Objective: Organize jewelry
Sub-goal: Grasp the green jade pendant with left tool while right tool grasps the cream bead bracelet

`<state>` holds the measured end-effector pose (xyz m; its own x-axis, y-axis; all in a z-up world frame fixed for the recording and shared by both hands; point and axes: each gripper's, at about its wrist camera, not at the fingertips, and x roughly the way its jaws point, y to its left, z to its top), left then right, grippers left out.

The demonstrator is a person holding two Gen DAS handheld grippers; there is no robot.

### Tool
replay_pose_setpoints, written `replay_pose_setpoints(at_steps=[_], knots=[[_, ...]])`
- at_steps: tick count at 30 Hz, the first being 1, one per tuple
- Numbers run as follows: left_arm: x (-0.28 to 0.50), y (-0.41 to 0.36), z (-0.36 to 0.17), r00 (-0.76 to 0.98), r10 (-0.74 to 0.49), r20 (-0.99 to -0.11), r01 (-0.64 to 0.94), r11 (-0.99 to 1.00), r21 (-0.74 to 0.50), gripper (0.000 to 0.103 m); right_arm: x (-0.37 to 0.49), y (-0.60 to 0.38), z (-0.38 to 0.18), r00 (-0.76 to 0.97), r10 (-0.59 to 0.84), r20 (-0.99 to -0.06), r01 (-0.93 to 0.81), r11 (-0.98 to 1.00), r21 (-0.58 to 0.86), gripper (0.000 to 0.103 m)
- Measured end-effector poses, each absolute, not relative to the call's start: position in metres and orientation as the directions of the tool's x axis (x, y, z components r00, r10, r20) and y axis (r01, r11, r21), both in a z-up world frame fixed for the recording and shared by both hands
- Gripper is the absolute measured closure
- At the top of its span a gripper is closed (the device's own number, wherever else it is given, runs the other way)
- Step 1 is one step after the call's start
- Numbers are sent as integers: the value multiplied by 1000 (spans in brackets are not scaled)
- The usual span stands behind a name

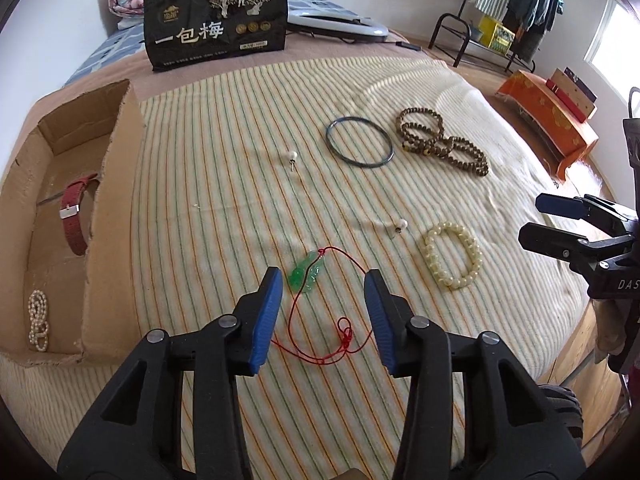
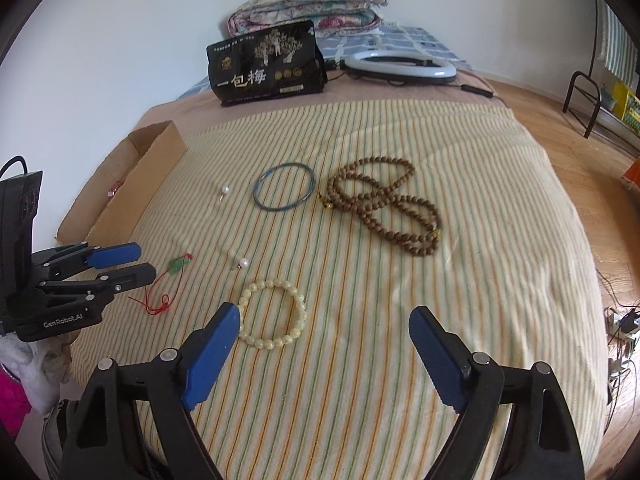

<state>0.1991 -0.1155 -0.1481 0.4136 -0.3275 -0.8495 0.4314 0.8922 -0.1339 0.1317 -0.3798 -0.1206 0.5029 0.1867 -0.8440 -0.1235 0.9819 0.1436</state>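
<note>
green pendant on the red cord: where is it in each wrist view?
Left wrist: green pendant sits low centre, just ahead of the open left claw, nearer its left finger, red cord trailing back between the fingers.
Right wrist: green pendant is small at mid-left, just beyond the left claw.
Shared landmark: cream bead bracelet, to the pendant's right in both.

Green pendant (image 1: 305,277) (red cord (image 1: 320,332)) on striped cream blanket (image 1: 248,184).

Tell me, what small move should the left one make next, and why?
Probably lower the open left hand-held gripper a little and close on the green pendant. The pendant lies on the blanket just ahead between its fingers, and the box to its left already holds a watch and pearls.
</note>
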Motion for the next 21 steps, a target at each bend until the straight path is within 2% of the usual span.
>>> replay_pose_setpoints(at_steps=[5,7,10,12,15,17,19,21], knots=[[208,-117,-159,403,-312,-860,435,892,-120,61,140,-378,-138,469,211,-858,-117,977,177,25],[212,-118,-163,398,-305,-866,437,892,-114,68,143,-377,-143,459,217,-862,-114,976,185,27],[215,-120,-169,392,-303,-869,445,889,-110,69,147,-376,-150,443,223,-868,-111,975,193,35],[216,-122,-172,388,-303,-870,452,886,-107,69,150,-374,-154,431,230,-872,-111,973,202,37],[218,-125,-177,385,-291,-876,456,885,-94,74,152,-372,-158,422,233,-876,-117,972,203,39],[219,-125,-180,386,-293,-875,457,884,-94,75,153,-369,-160,414,233,-880,-123,972,199,43],[219,-126,-181,390,-291,-874,458,885,-90,82,155,-366,-163,405,233,-884,-131,972,197,49],[220,-127,-182,391,-291,-873,456,885,-92,84,156,-363,-167,393,231,-890,-138,972,192,54]])
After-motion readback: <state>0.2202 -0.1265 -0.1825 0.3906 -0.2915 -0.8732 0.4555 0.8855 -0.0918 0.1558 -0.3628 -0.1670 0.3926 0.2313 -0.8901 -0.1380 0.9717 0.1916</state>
